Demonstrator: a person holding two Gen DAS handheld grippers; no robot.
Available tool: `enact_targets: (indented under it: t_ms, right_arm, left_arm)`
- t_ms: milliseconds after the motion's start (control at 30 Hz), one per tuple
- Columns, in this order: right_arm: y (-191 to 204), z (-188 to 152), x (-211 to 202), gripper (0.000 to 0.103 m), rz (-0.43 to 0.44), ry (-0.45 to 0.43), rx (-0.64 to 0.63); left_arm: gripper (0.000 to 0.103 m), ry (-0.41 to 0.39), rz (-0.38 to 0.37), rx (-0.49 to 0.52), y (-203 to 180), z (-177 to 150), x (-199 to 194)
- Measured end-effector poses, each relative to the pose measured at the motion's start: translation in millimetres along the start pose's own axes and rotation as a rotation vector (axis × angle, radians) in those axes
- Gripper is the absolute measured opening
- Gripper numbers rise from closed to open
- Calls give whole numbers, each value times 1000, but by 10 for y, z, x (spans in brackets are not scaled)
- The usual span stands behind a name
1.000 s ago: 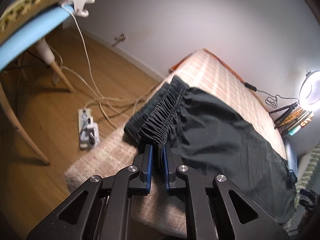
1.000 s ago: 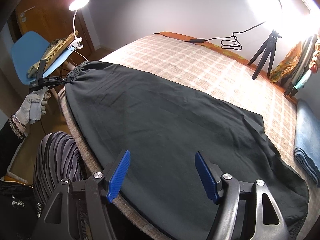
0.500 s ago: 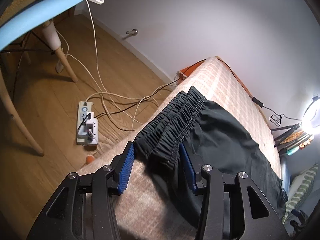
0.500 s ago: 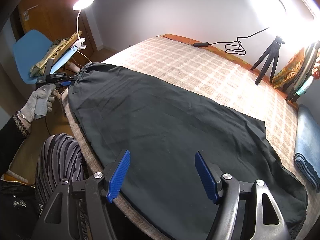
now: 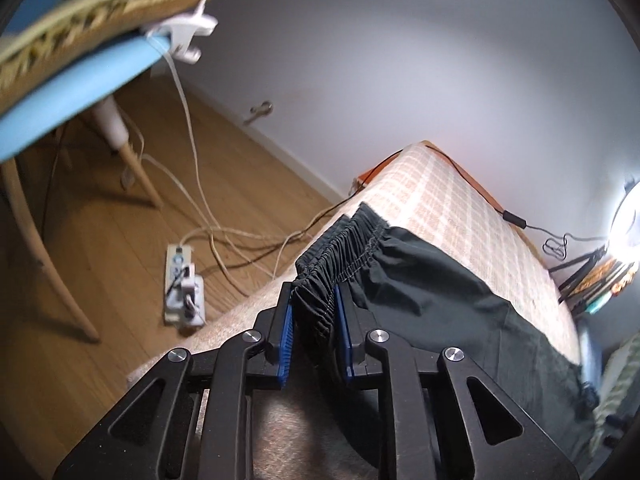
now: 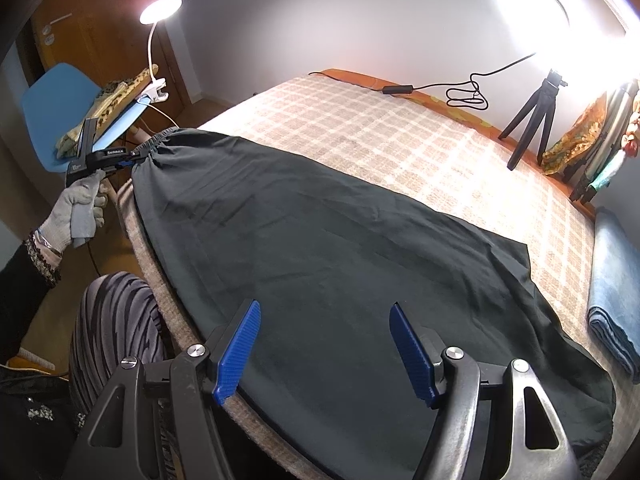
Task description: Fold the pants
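pants [image 6: 332, 240] lie spread flat and dark across the checked bed [image 6: 420, 140], filling the middle of the right wrist view, their gathered waistband [image 5: 340, 248] at the bed's near corner in the centre of the left wrist view. the left gripper [image 5: 314, 320] is closing its jaws on that waistband, cloth bunched between the blue pads, while the right gripper [image 6: 324, 344] hovers with jaws wide and empty over the near edge. the step looks like securing the waistband; next the right needs a grip before any fold.
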State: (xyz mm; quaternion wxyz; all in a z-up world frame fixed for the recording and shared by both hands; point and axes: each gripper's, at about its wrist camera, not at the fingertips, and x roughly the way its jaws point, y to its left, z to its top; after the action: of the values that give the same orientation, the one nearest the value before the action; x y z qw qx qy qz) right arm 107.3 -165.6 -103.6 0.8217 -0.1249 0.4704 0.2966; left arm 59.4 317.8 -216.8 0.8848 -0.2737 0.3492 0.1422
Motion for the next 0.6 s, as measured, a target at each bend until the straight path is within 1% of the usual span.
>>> enact_targets:
  t_ms: [33, 100, 200, 267, 333, 433, 500, 600]
  right_arm:
    - [5, 11, -5, 70, 4, -3, 6]
    - [-2, 65, 4, 70, 19, -6, 21]
    - [3, 203, 48, 70, 44, -9, 32]
    - [10, 335, 101, 70, 73, -15, 50]
    - [8, 489, 192, 70, 126, -16, 79]
    - [60, 748, 424, 73, 225, 1, 113]
    - [128, 902, 619, 74, 287, 19, 132]
    - [278, 1117, 989, 75, 409, 74, 153]
  left_arm:
    - [17, -20, 11, 26, -57, -6, -37]
    - [16, -57, 39, 115, -220, -34, -105]
    - [16, -101, 34, 208, -454, -107, -216]
    - [16, -135, 40, 332, -733, -230, -289]
    - [16, -165, 42, 488, -1060, -427, -339]
    - [16, -165, 18, 662, -1438, -754, -316]
    - [16, -154, -4, 708, -1562, -880, -286]
    - [16, -121, -60, 735, -1698, -1028, -227]
